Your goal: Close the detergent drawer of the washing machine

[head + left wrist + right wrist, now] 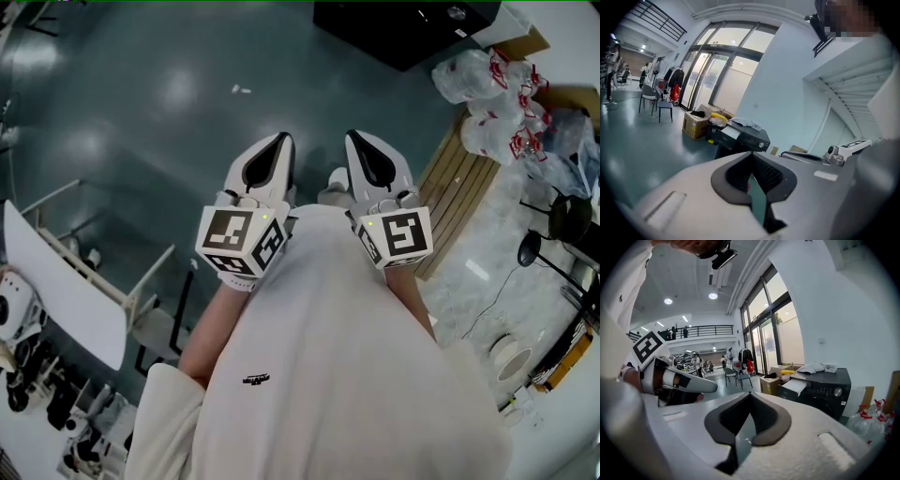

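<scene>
Head view: the left gripper (277,146) and right gripper (362,142) are held side by side just in front of a person's white top (328,356), both pointing out over a grey-green floor (141,103). Left gripper view: the jaws are closed, tips meeting, with nothing between them. Right gripper view: the jaws are likewise closed tip to tip and empty. Washing machine (827,386): black, standing against the white wall, well apart from both grippers. Detergent drawer (795,386): white, sticking out from the upper left of the machine's front, not yet pushed in. On top of the machine: a pale crumpled cloth (812,367) and a small white box (829,367). Beside the machine: a cardboard box (768,383) on the floor, and two chairs (734,376) farther off towards the glass doors. Near the machine on its other side: a wooden pallet (459,192) and clear plastic bags (473,94) with red print.
</scene>
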### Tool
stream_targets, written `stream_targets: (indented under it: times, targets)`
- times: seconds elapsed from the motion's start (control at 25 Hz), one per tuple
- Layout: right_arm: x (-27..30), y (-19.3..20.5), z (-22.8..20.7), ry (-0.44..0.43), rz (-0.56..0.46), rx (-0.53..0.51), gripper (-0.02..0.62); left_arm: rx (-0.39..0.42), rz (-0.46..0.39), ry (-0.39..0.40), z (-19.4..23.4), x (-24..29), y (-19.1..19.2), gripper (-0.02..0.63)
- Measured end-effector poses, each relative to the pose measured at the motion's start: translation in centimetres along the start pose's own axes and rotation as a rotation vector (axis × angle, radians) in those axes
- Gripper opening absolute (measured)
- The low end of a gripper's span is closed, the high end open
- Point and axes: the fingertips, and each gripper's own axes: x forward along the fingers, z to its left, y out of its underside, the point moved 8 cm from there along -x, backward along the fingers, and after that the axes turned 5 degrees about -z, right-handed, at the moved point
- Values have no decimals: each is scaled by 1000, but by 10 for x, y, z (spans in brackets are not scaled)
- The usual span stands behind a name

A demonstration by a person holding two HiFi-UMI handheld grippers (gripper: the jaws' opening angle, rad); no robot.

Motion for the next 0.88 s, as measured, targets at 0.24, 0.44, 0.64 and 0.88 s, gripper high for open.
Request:
stream_targets:
  times: [0.24, 0.44, 0.64, 0.88]
  targets:
    - [27, -1, 39, -15, 5, -27, 2, -12, -18, -12, 46, -23, -14, 15]
    - [58, 3, 73, 0, -2, 1, 2, -44, -28, -36, 89, -46, -21, 15]
    - [73, -1, 84, 33, 0, 7, 2, -45, -9, -18, 114, -43, -27, 15]
    - [82, 2, 60, 91, 18, 43, 2, -35, 23, 7, 121, -17, -32, 15]
